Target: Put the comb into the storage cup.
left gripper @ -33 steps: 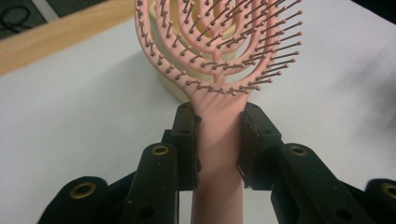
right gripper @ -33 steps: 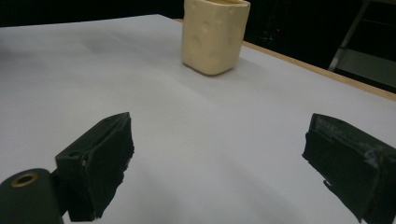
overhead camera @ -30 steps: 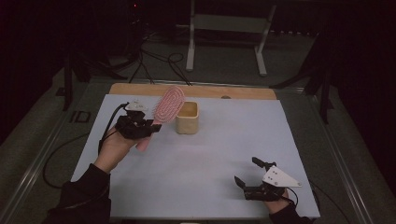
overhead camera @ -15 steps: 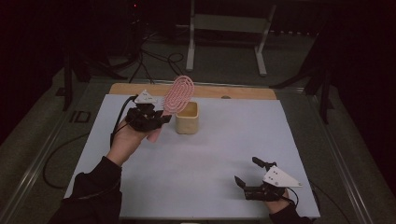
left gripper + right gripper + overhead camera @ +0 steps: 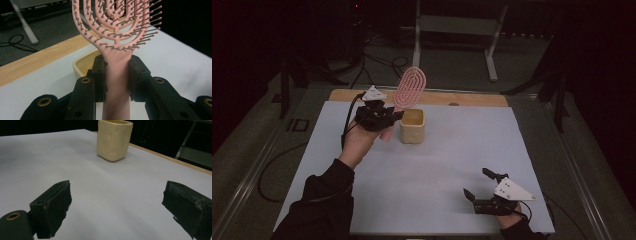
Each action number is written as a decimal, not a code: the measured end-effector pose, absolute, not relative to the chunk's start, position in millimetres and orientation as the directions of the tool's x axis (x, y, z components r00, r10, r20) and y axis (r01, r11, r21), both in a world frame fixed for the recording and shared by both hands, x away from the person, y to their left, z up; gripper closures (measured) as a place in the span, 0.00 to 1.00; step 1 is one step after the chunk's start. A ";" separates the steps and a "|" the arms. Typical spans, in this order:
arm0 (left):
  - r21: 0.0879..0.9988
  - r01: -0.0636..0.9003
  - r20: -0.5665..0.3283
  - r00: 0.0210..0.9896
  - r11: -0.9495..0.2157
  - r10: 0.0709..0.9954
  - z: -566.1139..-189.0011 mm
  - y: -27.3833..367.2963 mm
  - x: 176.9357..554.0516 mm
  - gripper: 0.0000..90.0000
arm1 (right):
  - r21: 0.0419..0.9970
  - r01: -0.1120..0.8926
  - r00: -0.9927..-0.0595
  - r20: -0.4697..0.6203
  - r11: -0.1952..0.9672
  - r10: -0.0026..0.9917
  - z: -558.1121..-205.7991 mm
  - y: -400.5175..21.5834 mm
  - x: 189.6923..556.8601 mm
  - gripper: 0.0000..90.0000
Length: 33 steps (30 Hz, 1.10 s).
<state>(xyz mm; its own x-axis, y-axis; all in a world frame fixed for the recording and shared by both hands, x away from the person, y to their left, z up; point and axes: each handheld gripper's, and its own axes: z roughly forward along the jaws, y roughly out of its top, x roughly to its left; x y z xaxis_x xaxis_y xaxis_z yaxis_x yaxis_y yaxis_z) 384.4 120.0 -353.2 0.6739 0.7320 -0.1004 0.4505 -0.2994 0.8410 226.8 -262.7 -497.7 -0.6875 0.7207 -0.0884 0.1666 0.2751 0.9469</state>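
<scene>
Left gripper (image 5: 384,116) clamped on pink hairbrush (image 5: 409,89) handle, brush head tilted up toward 1 o'clock, just left of and above the cream cup (image 5: 412,126). Right gripper (image 5: 484,190) at 5 o'clock, spread wide, holding nothing.

Pink hairbrush (image 5: 117,45), cream dimpled cup (image 5: 114,140), pale blue table (image 5: 452,165).
</scene>
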 end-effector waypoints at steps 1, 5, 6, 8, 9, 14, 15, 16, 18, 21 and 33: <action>0.847 0.444 -0.098 0.670 -0.292 0.736 -352.9 118.9 385.2 0.78 | 0.947 0.165 -0.688 -0.090 0.276 0.721 -497.7 -262.8 226.9 0.09; 0.855 0.431 -0.100 0.682 -0.287 0.725 -351.9 114.5 391.0 0.78 | 0.947 0.166 -0.687 -0.089 0.275 0.721 -497.7 -263.2 227.2 0.09; 0.857 0.426 -0.096 0.686 -0.291 0.721 -351.6 113.0 392.1 0.78 | 0.947 0.166 -0.688 -0.088 0.274 0.721 -497.7 -263.1 227.1 0.09; 0.860 0.423 -0.103 0.691 -0.285 0.716 -351.0 110.6 394.4 0.78 | 0.948 0.165 -0.688 -0.087 0.272 0.720 -497.7 -263.2 227.3 0.09; 0.863 0.416 -0.100 0.697 -0.286 0.711 -350.7 109.5 395.6 0.78 | 0.948 0.167 -0.688 -0.085 0.272 0.721 -497.8 -263.0 227.3 0.09; 0.880 0.400 -0.114 0.701 -0.255 0.704 -348.2 104.3 402.3 0.78 | 0.949 0.164 -0.689 -0.085 0.269 0.720 -497.7 -263.4 227.5 0.09; 0.883 0.396 -0.117 0.706 -0.252 0.699 -347.5 103.4 403.8 0.78 | 0.949 0.163 -0.690 -0.086 0.271 0.719 -497.8 -263.5 227.5 0.09; 0.885 0.392 -0.113 0.706 -0.253 0.699 -346.5 101.9 404.9 0.78 | 0.949 0.164 -0.690 -0.086 0.270 0.719 -497.7 -263.5 227.4 0.09; 0.884 0.388 -0.106 0.709 -0.261 0.697 -344.6 99.5 407.7 0.78 | 0.949 0.164 -0.689 -0.085 0.269 0.719 -497.5 -264.0 227.2 0.09; 0.891 0.382 -0.112 0.710 -0.247 0.695 -342.5 97.5 411.7 0.78 | 0.950 0.166 -0.687 -0.082 0.266 0.722 -498.0 -264.3 227.7 0.09; 0.919 0.336 -0.104 0.715 -0.208 0.692 -338.8 88.8 425.3 0.78 | 0.950 0.167 -0.689 -0.080 0.265 0.721 -498.5 -265.0 228.1 0.09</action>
